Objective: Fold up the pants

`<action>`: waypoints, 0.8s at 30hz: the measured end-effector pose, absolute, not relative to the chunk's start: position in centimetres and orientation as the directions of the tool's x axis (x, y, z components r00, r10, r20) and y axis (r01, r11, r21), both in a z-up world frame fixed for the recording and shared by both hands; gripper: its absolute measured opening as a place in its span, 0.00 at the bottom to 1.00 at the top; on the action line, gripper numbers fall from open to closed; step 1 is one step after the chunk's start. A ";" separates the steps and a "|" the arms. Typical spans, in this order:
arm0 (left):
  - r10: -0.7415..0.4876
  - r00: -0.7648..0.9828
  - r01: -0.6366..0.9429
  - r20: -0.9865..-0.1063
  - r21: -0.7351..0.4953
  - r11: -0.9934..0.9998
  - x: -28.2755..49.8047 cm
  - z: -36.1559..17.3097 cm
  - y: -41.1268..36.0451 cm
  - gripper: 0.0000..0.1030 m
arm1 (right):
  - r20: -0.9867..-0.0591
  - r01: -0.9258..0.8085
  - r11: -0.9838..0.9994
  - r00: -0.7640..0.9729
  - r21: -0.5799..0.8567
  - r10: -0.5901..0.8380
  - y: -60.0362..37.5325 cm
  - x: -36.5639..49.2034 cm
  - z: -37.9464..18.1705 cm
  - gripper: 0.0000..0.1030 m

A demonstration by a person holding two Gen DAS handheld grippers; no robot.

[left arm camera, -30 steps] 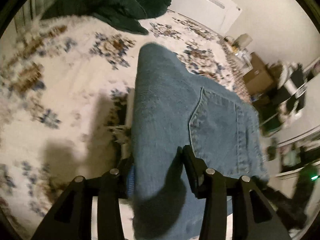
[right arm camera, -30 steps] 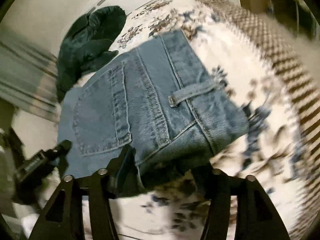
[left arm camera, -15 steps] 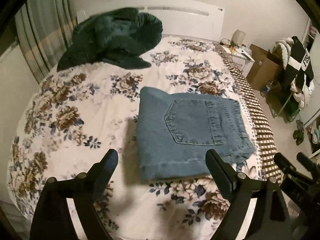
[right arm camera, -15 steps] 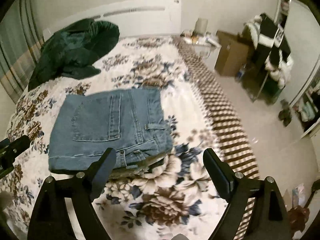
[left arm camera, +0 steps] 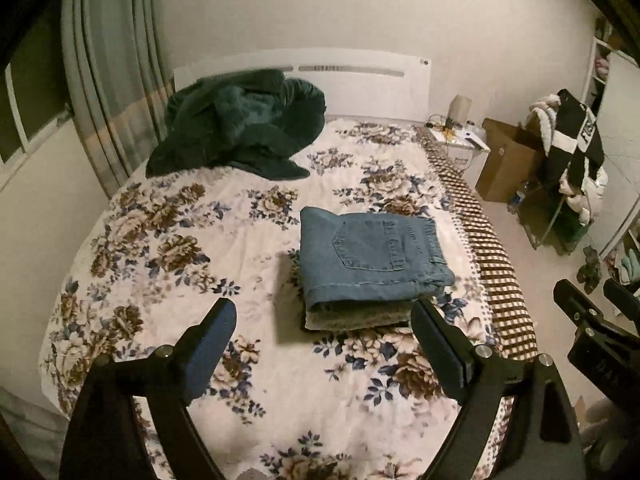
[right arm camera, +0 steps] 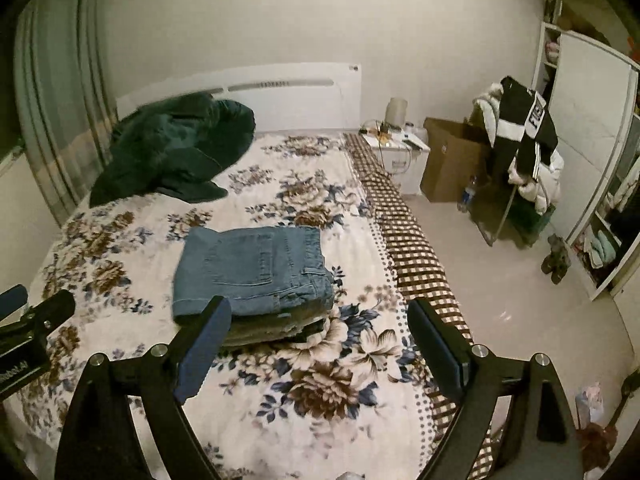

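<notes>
The blue denim pants [left arm camera: 372, 258] lie folded in a compact rectangle on the floral bedspread [left arm camera: 180, 264], back pocket up, on top of other folded garments. They also show in the right wrist view [right arm camera: 256, 272]. My left gripper [left arm camera: 322, 312] is open and empty, held well back above the bed's near end. My right gripper [right arm camera: 318, 312] is open and empty too, also back from the stack. The right gripper shows at the right edge of the left wrist view [left arm camera: 596, 320].
A dark green blanket [left arm camera: 244, 124] is heaped at the bed's head by the white headboard [left arm camera: 360, 80]. A checkered sheet edge [right arm camera: 404, 240] runs down the bed's right side. A nightstand [right arm camera: 400, 152], cardboard box [right arm camera: 452, 160] and clothes-laden rack [right arm camera: 520, 152] stand right.
Both grippers let go of the folded jeans, opened wide and pulled back and up from the bed. The jeans stay folded on the stack.
</notes>
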State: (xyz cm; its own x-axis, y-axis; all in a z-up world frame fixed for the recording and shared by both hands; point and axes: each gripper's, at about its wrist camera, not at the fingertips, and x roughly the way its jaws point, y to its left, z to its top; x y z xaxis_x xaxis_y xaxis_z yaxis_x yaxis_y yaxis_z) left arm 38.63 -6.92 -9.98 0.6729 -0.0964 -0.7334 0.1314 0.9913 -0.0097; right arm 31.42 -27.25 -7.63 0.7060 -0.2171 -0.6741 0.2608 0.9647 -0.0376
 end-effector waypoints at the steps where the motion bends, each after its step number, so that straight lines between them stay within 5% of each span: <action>1: -0.093 0.682 0.131 -0.725 -0.004 0.991 37.4 -9.1 -6.7 0.87 | -0.664 0.258 0.966 0.717 -0.030 -0.212 -26.7 29.7 -6.4 0.89; 17: -0.117 0.757 0.140 -0.642 -0.016 0.990 26.1 -1.7 -4.3 0.87 | -0.573 0.262 0.965 0.791 0.001 -0.214 -20.8 11.0 5.6 0.90; 20: -0.108 0.770 0.132 -0.629 -0.009 0.991 25.0 -1.1 -4.2 0.99 | -0.561 0.255 0.967 0.802 0.014 -0.203 -20.8 9.8 6.7 0.93; 24: -0.091 0.783 0.107 -0.616 -0.012 0.994 24.2 -0.9 -4.2 1.00 | -0.558 0.242 0.970 0.806 0.006 -0.197 -21.3 9.3 7.6 0.93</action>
State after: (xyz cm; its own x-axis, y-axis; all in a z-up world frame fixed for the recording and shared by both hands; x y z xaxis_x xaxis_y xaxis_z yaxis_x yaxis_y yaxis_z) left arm 24.21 -4.24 -0.91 0.7826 -0.0915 -0.6157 0.1072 0.9942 -0.0115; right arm 9.34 -21.33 7.61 0.8063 -0.1973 -0.5576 0.2416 0.9704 0.0059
